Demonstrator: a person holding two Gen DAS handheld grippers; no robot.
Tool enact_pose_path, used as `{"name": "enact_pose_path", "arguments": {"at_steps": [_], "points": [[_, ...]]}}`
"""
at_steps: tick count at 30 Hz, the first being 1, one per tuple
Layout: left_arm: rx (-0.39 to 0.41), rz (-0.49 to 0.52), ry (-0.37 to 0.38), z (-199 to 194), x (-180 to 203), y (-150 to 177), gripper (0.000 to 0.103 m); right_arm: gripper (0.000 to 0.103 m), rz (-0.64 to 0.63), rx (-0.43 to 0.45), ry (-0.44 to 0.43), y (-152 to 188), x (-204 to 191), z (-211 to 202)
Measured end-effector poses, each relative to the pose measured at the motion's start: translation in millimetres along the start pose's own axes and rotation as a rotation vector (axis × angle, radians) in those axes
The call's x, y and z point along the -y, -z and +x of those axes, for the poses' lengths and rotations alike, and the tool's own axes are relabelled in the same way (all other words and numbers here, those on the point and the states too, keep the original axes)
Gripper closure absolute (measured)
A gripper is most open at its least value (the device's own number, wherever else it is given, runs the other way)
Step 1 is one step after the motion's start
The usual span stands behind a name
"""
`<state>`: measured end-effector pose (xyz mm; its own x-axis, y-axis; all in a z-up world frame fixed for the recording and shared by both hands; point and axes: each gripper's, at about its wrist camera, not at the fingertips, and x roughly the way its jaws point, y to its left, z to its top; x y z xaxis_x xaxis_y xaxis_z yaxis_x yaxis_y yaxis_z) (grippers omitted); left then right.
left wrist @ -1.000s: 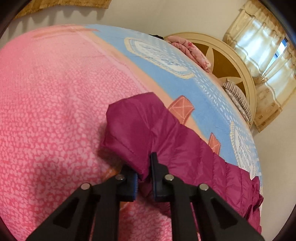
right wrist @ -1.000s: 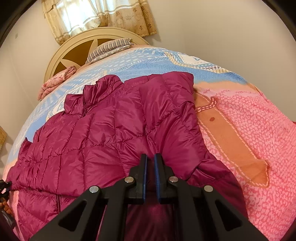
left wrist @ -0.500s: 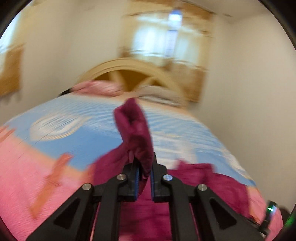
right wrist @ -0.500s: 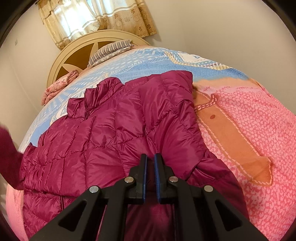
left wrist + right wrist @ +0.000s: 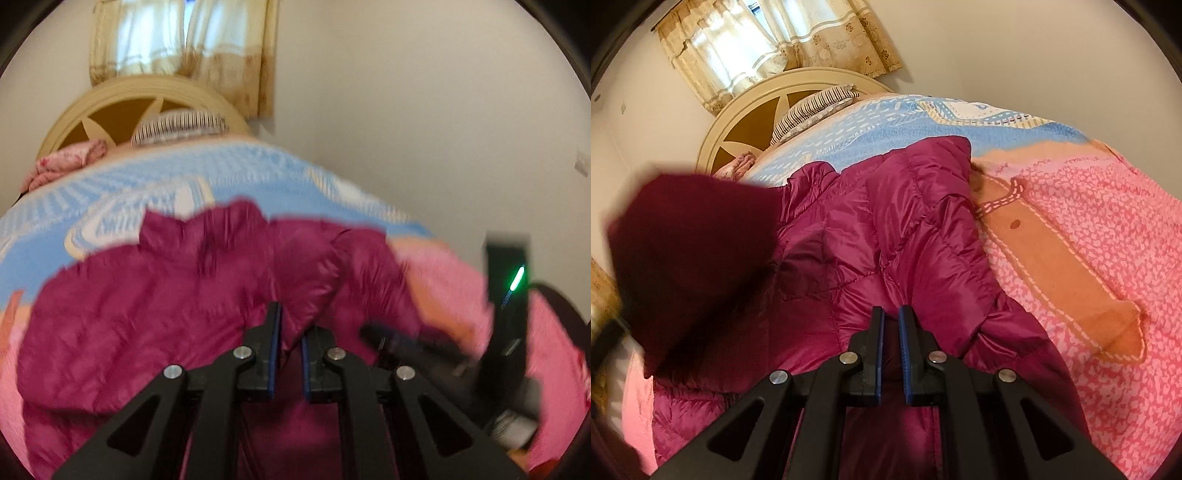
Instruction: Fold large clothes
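A magenta quilted puffer jacket (image 5: 894, 236) lies spread on the bed, collar toward the headboard. My left gripper (image 5: 289, 332) is shut on the jacket's left sleeve (image 5: 310, 280) and holds it lifted over the jacket's body (image 5: 147, 295). That raised sleeve shows as a dark blurred shape at the left of the right wrist view (image 5: 690, 254). My right gripper (image 5: 891, 325) is shut on the jacket's fabric near its lower right part. The right gripper (image 5: 399, 341) also shows blurred at the right of the left wrist view.
The bedspread is pink (image 5: 1089, 229) with a blue area (image 5: 871, 125) toward the cream headboard (image 5: 753, 110). A striped pillow (image 5: 812, 109) and a pink bundle (image 5: 62, 166) lie by the headboard. Curtains (image 5: 768, 44) hang behind. A wall runs along the bed's far side.
My left gripper has lifted the sleeve off the pink bedspread and swung it across over the jacket's body. My right gripper has stayed shut in nearly the same place.
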<state>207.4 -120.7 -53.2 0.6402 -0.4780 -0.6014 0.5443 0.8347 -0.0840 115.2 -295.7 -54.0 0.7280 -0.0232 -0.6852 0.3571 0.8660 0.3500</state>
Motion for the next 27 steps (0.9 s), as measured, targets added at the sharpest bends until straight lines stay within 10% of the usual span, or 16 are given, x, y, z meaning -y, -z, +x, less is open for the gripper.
{"name": "enact_pose_path", "arguments": {"at_steps": [5, 8, 12, 16, 27], "points": [[-0.09, -0.068, 0.041, -15, -8, 19, 0.018, 0.095, 0.022, 0.002, -0.018, 0, 3, -1], [-0.059, -0.103, 0.008, -44, -18, 31, 0.004, 0.095, 0.05, 0.003, -0.043, 0, 7, -1], [-0.061, -0.162, -0.044, -64, -55, 44, 0.004, 0.095, 0.092, -0.011, -0.067, -5, 11, -10], [-0.034, -0.188, -0.127, -75, -89, 51, 0.004, 0.095, -0.009, 0.16, -0.074, -12, -21, -59], [-0.007, -0.196, -0.293, -25, -161, -23, 0.004, 0.095, -0.317, -0.121, -0.059, -13, -99, 13]]}}
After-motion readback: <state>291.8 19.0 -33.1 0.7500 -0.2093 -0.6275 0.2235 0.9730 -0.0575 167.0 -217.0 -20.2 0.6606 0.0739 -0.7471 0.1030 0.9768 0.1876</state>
